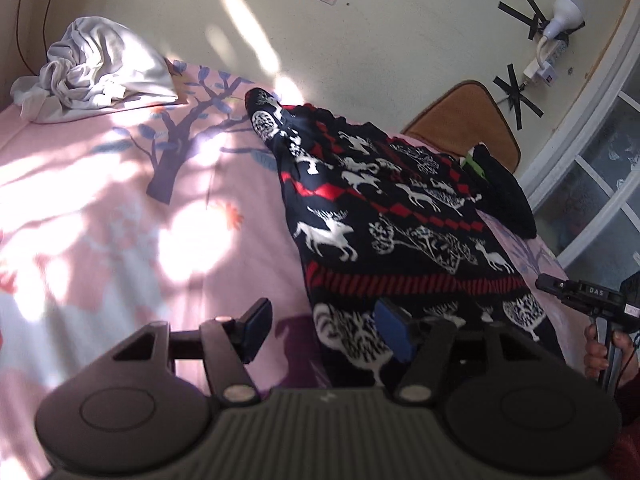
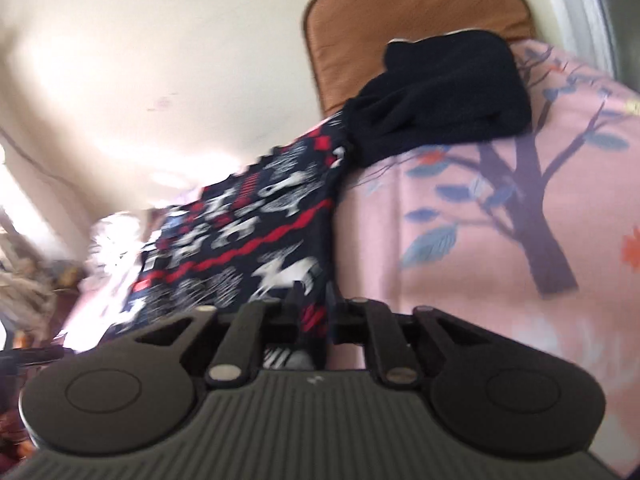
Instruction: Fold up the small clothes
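Observation:
A navy knit garment with white deer, trees and red bands lies on the pink bedspread. My left gripper is open; its right finger rests over the garment's near edge, its left finger over bare bedspread. My right gripper is shut on the garment's edge and holds it; the cloth stretches away from the jaws. The right gripper's body also shows at the far right of the left wrist view.
A crumpled white cloth lies at the bed's far left. A black garment sits at the far end by a brown cushion. A wall with a power strip and lamp is behind; a white-framed window is at right.

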{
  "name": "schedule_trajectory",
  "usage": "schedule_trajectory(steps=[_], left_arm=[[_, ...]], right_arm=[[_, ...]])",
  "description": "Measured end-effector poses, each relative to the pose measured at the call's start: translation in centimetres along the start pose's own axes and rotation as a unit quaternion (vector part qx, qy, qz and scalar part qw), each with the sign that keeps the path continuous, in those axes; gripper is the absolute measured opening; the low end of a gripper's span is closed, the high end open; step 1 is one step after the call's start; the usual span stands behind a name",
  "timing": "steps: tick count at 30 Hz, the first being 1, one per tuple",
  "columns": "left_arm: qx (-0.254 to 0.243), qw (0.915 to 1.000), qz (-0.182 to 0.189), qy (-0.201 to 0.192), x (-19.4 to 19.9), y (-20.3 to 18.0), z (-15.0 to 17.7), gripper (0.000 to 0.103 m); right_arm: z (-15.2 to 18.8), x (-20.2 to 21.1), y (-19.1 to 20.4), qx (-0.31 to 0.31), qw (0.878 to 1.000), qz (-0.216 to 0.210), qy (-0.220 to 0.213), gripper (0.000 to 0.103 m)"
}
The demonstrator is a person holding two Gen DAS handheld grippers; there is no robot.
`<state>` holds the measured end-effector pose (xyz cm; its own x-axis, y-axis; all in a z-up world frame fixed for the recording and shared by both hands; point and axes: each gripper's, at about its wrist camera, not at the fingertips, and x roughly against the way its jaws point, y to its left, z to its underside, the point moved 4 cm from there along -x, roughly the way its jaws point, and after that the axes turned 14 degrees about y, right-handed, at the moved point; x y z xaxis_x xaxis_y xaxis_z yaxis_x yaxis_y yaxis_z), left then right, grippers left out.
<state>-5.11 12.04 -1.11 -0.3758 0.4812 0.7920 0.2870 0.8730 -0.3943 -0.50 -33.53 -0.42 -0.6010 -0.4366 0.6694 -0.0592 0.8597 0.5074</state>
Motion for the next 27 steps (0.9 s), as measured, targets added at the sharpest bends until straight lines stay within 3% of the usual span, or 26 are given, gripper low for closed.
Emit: schedule_trajectory(steps=[1,6,11,12,13,14,15,18,20,24,27], left_arm=[[-0.008,1.0000,-0.001,0.003,0.1,-0.7,0.7,0.058],[-0.030,0.9986,-0.018,0.039,-0.7,-2.7,3.3,0.058],[-0.017,0.9965,-0.004,0.082,-1.9,-2.8,5.2,0.056],[-0.020,0.9968,-0.007,0.077,-1.9,-3.0,5.4,0.055],[-0.023,0.9966,-0.005,0.079,-2.0,-3.3,5.6,0.037],[-0.020,0.9962,-0.002,0.085,-2.1,-3.4,5.8,0.007],[-0.012,0.9965,-0.003,0.082,-2.0,-3.4,5.9,0.007],[-0.002,0.9990,0.013,0.043,-0.3,-3.5,5.9,0.007],[0.014,0.9985,0.053,-0.003,2.1,-3.2,5.4,0.007],[0.060,0.9891,0.114,-0.071,4.9,-1.6,3.4,0.007],[0.096,0.9819,0.139,-0.086,4.9,-0.7,0.6,0.007]], right_arm=[[1.0,0.6,0.3,0.007,1.000,-0.007,0.004,0.038],[5.7,2.3,1.4,0.027,0.998,-0.041,0.036,0.042],[8.5,1.4,3.5,0.072,0.996,-0.033,0.052,0.043],[8.6,1.3,3.7,0.078,0.995,-0.027,0.050,0.038],[8.6,1.0,4.0,0.080,0.995,-0.025,0.055,0.010],[8.4,0.9,4.4,0.082,0.995,-0.026,0.054,0.010],[8.3,1.3,4.8,0.090,0.994,-0.031,0.047,0.010],[7.1,4.3,6.0,0.120,0.990,-0.072,-0.009,0.010],[5.9,5.5,6.1,0.114,0.989,-0.090,-0.039,0.010],[3.2,4.9,5.1,0.080,0.989,-0.110,-0.059,0.010],[-0.2,3.3,4.4,0.050,0.990,-0.109,-0.068,0.010]])
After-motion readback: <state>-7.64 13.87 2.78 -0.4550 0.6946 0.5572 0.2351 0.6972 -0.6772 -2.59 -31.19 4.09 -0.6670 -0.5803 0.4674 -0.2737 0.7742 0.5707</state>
